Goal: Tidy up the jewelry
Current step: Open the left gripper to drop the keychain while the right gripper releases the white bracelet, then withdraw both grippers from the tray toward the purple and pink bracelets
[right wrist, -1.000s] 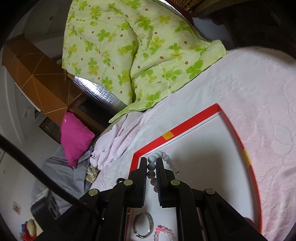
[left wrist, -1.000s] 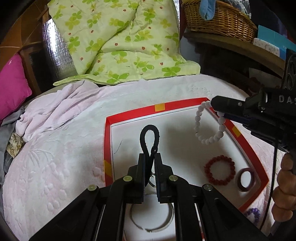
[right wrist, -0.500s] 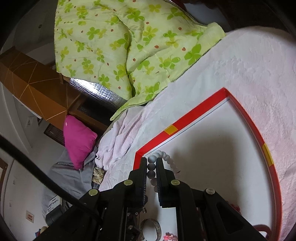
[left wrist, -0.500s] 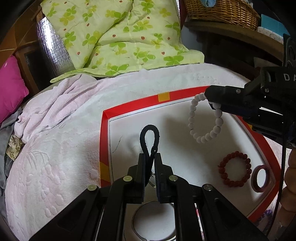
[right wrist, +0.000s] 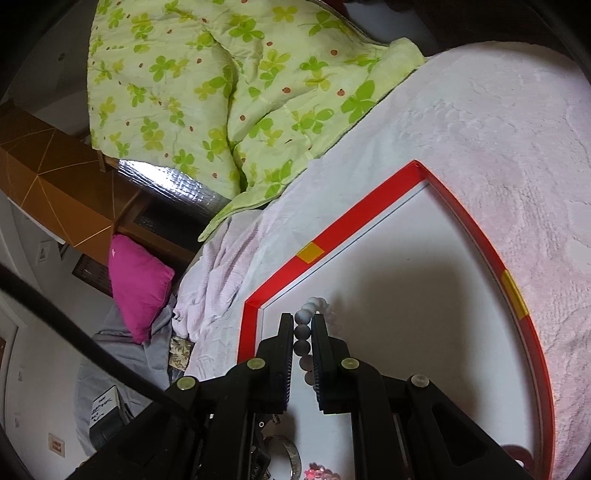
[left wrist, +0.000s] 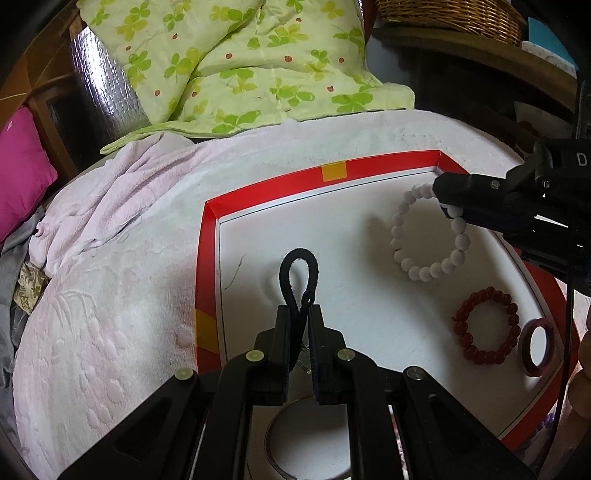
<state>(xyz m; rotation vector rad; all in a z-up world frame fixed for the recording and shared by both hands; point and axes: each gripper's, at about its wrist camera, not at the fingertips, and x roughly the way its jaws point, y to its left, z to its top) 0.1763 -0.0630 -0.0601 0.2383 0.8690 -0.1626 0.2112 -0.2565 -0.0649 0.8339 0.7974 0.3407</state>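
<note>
A white board with a red border [left wrist: 369, 175] lies on a pink bedspread. My left gripper [left wrist: 299, 314] is shut on a black cord loop [left wrist: 298, 273] that sticks out past its fingertips over the board's left part. In the left wrist view my right gripper [left wrist: 448, 208] comes in from the right, shut on a white bead bracelet [left wrist: 406, 258] that hangs close over the board. The right wrist view shows the same white bead bracelet [right wrist: 303, 334] pinched between that gripper's [right wrist: 303, 325] fingers. A red bead bracelet [left wrist: 487, 325] and a dark red bangle [left wrist: 537, 347] lie at the board's right.
A thin metal bangle [left wrist: 306, 443] lies on the board under my left gripper. A green clover quilt [left wrist: 240, 62] is heaped behind the board. A pink cushion [left wrist: 18, 166] sits far left, a wicker basket [left wrist: 450, 14] on a shelf at the top right. A person's fingers [left wrist: 583, 365] show at the right edge.
Both grippers have sunk toward the board. The white bracelet now hangs lower and nearer the board's far right corner. The grips are unchanged.
</note>
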